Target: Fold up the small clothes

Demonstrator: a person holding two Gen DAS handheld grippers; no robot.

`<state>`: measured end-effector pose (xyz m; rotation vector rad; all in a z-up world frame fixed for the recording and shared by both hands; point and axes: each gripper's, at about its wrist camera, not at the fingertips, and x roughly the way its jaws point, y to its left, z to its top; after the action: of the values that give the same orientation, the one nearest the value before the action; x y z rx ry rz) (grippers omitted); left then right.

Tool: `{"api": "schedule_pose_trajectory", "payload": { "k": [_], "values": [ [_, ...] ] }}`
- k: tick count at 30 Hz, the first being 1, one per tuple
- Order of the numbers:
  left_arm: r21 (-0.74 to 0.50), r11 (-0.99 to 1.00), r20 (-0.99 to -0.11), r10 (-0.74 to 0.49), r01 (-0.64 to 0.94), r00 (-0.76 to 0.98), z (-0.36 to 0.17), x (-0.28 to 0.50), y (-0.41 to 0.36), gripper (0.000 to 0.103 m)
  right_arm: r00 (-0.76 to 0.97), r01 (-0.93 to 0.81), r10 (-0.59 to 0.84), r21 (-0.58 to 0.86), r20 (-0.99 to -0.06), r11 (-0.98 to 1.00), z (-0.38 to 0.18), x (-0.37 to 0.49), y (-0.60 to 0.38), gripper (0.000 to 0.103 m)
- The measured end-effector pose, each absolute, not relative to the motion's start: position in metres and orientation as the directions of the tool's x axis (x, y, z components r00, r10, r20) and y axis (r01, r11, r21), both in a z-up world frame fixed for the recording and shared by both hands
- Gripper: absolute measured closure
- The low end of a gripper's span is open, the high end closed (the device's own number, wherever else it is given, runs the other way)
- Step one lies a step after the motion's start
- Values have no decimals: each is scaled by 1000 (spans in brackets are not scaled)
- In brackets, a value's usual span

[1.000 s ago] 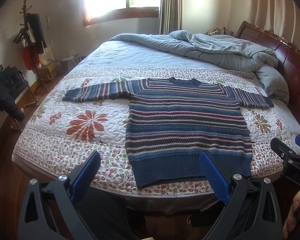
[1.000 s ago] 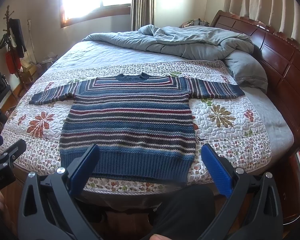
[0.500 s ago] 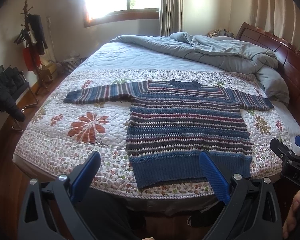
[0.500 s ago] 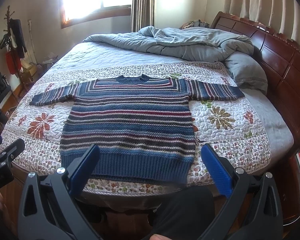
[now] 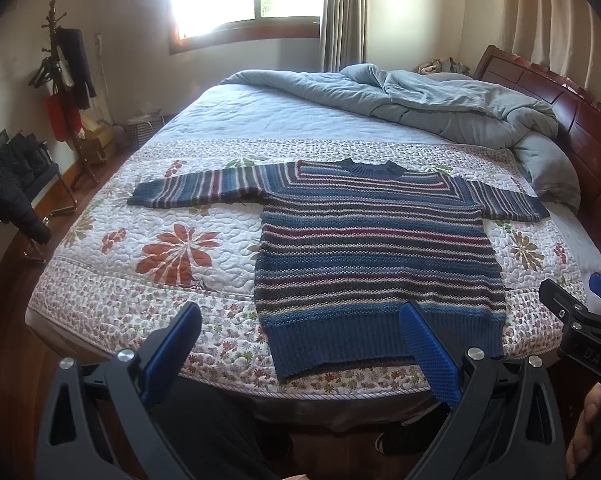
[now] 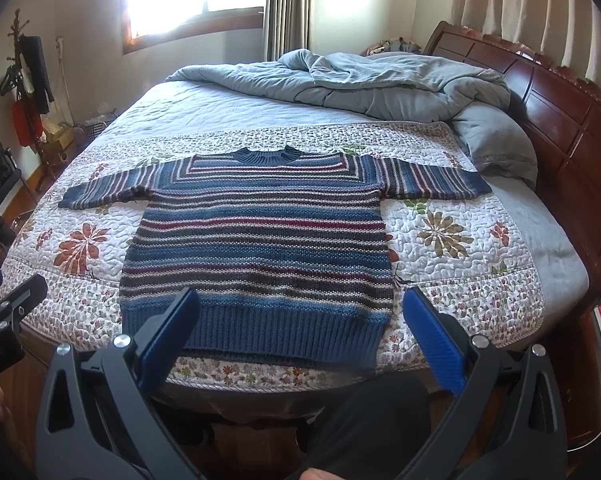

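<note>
Left wrist view: both tongs, left tongs (image 5: 300,338) and right tongs (image 6: 302,322), gape empty before the flat sweater (image 5: 372,252); pinch one sleeve cuff cleanly, fold inward.

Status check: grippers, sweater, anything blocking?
Left hand-held gripper open, empty. Right hand-held gripper open, empty. Striped sweater flat on quilt, sleeves spread, unfolded. Rumpled duvet behind it, apart; nothing blocking.

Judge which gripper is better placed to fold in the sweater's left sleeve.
Left. The left gripper hangs open nearer the left sleeve of the sweater; the right gripper sits toward the other side.
</note>
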<state>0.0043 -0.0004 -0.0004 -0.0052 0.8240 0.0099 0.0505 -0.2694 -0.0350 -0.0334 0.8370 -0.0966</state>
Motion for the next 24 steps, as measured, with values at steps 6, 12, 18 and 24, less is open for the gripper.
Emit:
{"api": "schedule_pose_trajectory", "payload": {
  "k": [6, 12, 18, 24],
  "values": [
    [-73, 985, -743, -160, 158, 650, -20, 28, -12, 4, 658, 67, -93, -65, -747, 996, -45, 64, -278, 2],
    [-205, 881, -728, -429, 427, 535, -40, 78, -51, 4, 696, 26, 58, 105, -716, 994, -63, 99, -331, 2],
    [-284, 807, -737, -529, 518, 420, -56, 166, -109, 4, 686, 138, -11, 116, -727, 984, -86, 144, -427, 2],
    [-256, 795, -744, -525, 550, 412, -65, 238, -172, 4, 665, 292, 37, 306, -746, 906, -125, 210, -583, 3]
  ]
}}
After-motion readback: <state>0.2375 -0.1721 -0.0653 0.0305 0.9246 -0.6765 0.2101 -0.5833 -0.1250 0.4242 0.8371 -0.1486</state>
